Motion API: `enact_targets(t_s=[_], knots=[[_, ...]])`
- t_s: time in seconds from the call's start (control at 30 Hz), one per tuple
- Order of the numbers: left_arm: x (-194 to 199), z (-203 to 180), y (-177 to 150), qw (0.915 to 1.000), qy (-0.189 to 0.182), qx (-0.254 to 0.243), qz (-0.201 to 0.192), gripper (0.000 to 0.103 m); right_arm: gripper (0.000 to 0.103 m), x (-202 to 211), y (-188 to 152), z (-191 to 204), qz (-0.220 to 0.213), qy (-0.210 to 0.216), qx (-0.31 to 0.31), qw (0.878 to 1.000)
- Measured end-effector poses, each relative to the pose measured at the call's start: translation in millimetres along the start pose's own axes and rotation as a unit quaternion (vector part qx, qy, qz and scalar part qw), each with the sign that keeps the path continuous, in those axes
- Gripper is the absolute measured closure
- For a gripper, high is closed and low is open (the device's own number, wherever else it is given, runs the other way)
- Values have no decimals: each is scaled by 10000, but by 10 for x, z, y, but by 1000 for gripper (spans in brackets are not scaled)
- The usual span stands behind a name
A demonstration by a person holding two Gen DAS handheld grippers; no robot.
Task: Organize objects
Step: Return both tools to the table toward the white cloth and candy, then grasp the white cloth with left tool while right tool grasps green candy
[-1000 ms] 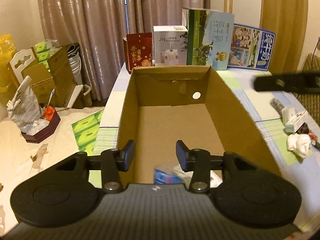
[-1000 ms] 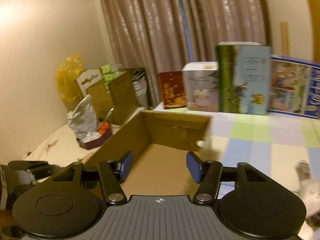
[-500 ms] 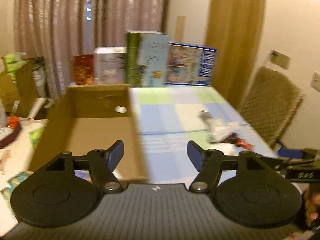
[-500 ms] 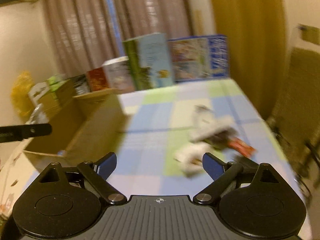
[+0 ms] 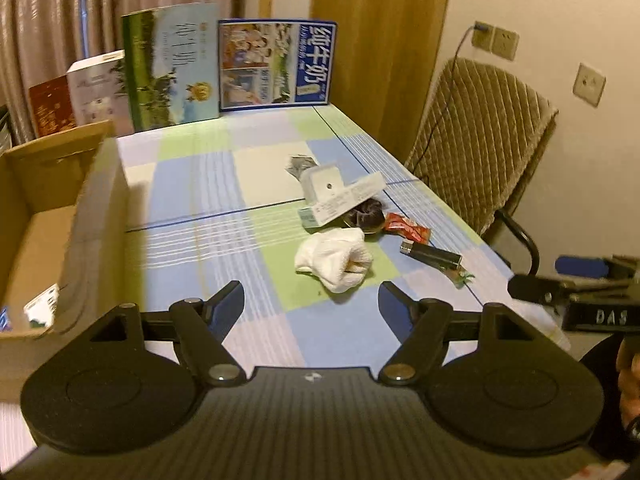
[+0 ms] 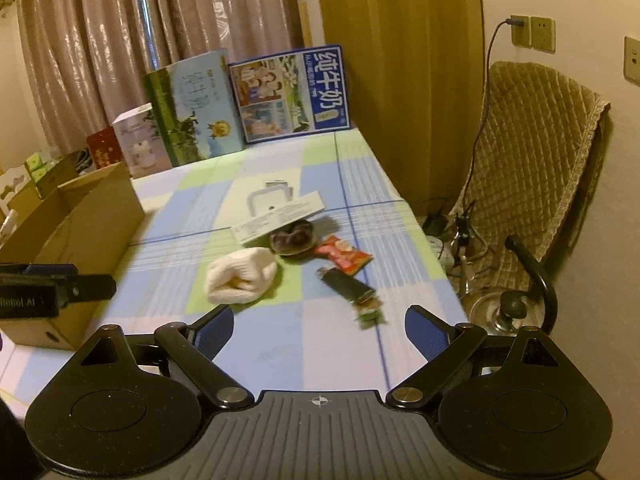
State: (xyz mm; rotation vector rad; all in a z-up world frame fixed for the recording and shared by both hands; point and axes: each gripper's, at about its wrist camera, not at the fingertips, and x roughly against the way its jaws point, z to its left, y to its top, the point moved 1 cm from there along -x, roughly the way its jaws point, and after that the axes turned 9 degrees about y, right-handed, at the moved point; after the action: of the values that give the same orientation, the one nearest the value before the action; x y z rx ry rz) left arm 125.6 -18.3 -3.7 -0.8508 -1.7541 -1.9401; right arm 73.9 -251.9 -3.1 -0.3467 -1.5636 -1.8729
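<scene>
A pile of small items lies on the checked tablecloth: a white rolled sock (image 5: 335, 259) (image 6: 240, 276), a long white box (image 5: 346, 200) (image 6: 278, 218) over a white square item (image 5: 323, 184), a dark scrunchie (image 5: 366, 214) (image 6: 294, 236), a red packet (image 5: 408, 230) (image 6: 344, 258) and a dark bar wrapper (image 5: 432, 255) (image 6: 347, 286). An open cardboard box (image 5: 52, 216) (image 6: 76, 216) stands at the left with a small carton inside. My left gripper (image 5: 311, 300) and right gripper (image 6: 319, 330) are both open and empty, held short of the pile.
Printed cartons (image 5: 276, 64) (image 6: 292, 92) stand upright along the table's far edge before the curtains. A padded chair (image 5: 480, 148) (image 6: 528, 176) sits beyond the table's right edge, with cables and a wall socket (image 6: 532, 32) behind it.
Both grippers swung right, from over the cardboard box toward the pile of small items, and both sets of fingers spread wider apart.
</scene>
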Motion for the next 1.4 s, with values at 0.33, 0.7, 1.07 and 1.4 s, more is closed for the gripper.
enact_targets(t_s=[0.33, 0.7, 1.07, 1.4], knots=[[-514, -229, 33, 9994, 51, -321, 113, 33, 29, -592, 118, -354, 447, -3, -5, 9990], [-1204, -436, 56, 9966, -79, -757, 301, 48, 46, -1077, 79, -523, 766, -103, -148, 9969], [-1250, -287, -4, 9971, -123, -596, 466, 88, 86, -1347, -9, -515, 1000, -366, 42, 9943], [-701, 6, -472, 9973, 165, -576, 430, 85, 86, -1125, -316, 25, 1195, 433, 180, 9917]])
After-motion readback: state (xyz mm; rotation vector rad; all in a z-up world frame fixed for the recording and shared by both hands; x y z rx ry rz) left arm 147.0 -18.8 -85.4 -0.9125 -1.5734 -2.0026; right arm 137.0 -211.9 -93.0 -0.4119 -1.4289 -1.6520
